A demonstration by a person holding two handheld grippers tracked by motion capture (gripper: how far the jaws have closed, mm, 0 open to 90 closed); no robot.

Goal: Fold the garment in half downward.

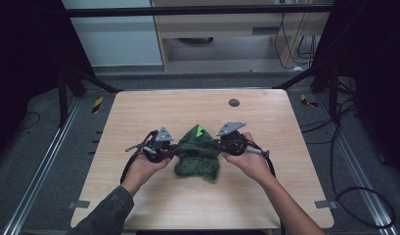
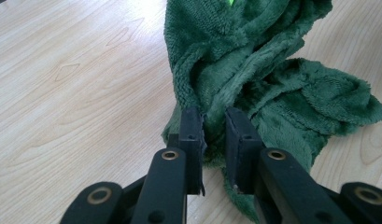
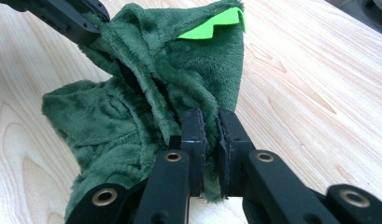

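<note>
A green plush cloth (image 1: 197,155) lies bunched near the middle of the table (image 1: 139,117), a little toward the near edge, with a bright green patch (image 1: 200,130) on its raised far part. The left gripper (image 1: 169,154) meets the cloth's left side and the right gripper (image 1: 218,145) its right side, each held in one of the person's hands, with forearms coming in over the near edge. In the left gripper view, the left gripper (image 2: 214,126) has its jaws narrowly parted with a fold of cloth (image 2: 254,70) pinched between them. In the right gripper view, the right gripper (image 3: 211,122) has its jaws almost together, clamped on an edge of the cloth (image 3: 146,93); the green patch (image 3: 212,25) stands at the top of the lifted fabric, and the other gripper's jaw (image 3: 67,16) grips the cloth at the upper left. The lower folds of the cloth rest on the table between the two grippers. A small dark disc (image 1: 233,102) sits in the tabletop near the far edge, well apart from the cloth.
</note>
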